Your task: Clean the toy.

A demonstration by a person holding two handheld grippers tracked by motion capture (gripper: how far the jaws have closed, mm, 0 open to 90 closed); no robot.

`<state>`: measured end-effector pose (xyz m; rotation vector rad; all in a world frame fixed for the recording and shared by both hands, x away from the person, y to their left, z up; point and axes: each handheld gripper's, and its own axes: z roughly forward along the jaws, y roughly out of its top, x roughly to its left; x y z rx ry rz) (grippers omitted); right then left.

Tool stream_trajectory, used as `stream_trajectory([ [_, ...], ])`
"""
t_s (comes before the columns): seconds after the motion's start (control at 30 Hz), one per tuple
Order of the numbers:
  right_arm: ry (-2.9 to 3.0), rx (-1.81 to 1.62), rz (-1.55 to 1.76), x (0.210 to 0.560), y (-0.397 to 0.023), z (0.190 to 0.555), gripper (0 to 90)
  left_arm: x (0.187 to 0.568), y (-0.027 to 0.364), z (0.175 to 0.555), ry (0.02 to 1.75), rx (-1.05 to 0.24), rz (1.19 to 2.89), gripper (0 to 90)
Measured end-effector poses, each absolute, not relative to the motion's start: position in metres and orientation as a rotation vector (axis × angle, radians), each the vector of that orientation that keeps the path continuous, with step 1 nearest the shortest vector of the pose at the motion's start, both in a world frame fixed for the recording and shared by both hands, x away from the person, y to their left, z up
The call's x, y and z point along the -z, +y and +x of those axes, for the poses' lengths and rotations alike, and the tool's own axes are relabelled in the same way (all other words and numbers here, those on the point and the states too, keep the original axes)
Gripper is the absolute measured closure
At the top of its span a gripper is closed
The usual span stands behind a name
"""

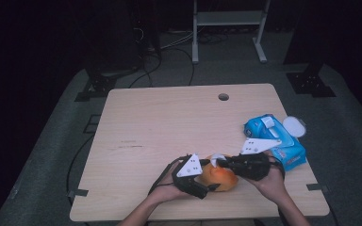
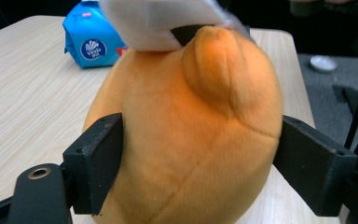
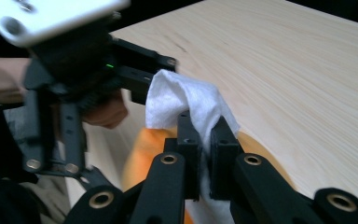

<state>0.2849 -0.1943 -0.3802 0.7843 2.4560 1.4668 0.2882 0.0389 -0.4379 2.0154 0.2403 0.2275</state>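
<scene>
Your left gripper [image 2: 191, 172]: jaws clamp orange plush toy [image 2: 186, 135]. Your right gripper [image 3: 205, 140]: jaws pinch white wipe [image 3: 182, 100] against toy, above worktop [image 1: 160, 122].

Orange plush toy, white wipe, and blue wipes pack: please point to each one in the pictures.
orange plush toy [image 2: 182, 140], left gripper view, on its rounded body.
white wipe [image 3: 177, 100], right gripper view, on the folded part above the jaws.
blue wipes pack [image 1: 287, 150], high view, on its blue wrapper.

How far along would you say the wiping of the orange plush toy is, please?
Done: a white wet wipe is out of the blue wipe pack, whose lid stands open. In hand: the left gripper clamps the orange plush toy while the right gripper, jaws shut on the wipe, presses it onto the toy's top. Left: probably the other sides.
</scene>
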Motion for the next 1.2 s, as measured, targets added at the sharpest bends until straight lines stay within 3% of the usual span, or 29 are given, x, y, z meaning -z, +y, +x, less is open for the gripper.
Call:
stream_trajectory([
  [0.13,2.470,-1.504,0.822,0.381,-0.203,0.286,84.9,0.440,0.034,0.286,0.210,-0.247,2.025,23.5],
  [0.37,2.528,-1.507,0.689,0.374,-0.177,0.269,84.8,0.441,0.035,0.282,0.188,-0.248,2.046,24.1],
  [0.57,2.469,-1.402,0.845,0.388,-0.205,0.289,84.6,0.441,0.035,0.281,0.170,-0.244,2.051,24.2],
  [0.73,2.432,-1.330,0.905,0.392,-0.218,0.297,84.6,0.444,0.033,0.285,0.204,-0.239,2.015,22.3],
  [0.87,2.408,-1.277,0.922,0.392,-0.226,0.299,84.6,0.441,0.035,0.286,0.227,-0.251,2.020,29.7],
  [1.03,2.378,-1.336,0.997,0.391,-0.242,0.301,84.6,0.443,0.047,0.300,0.349,-0.174,1.957,30.5],
  [1.2,2.420,-1.419,0.903,0.384,-0.221,0.293,84.6,0.443,0.046,0.303,0.403,-0.169,1.944,30.5],
])
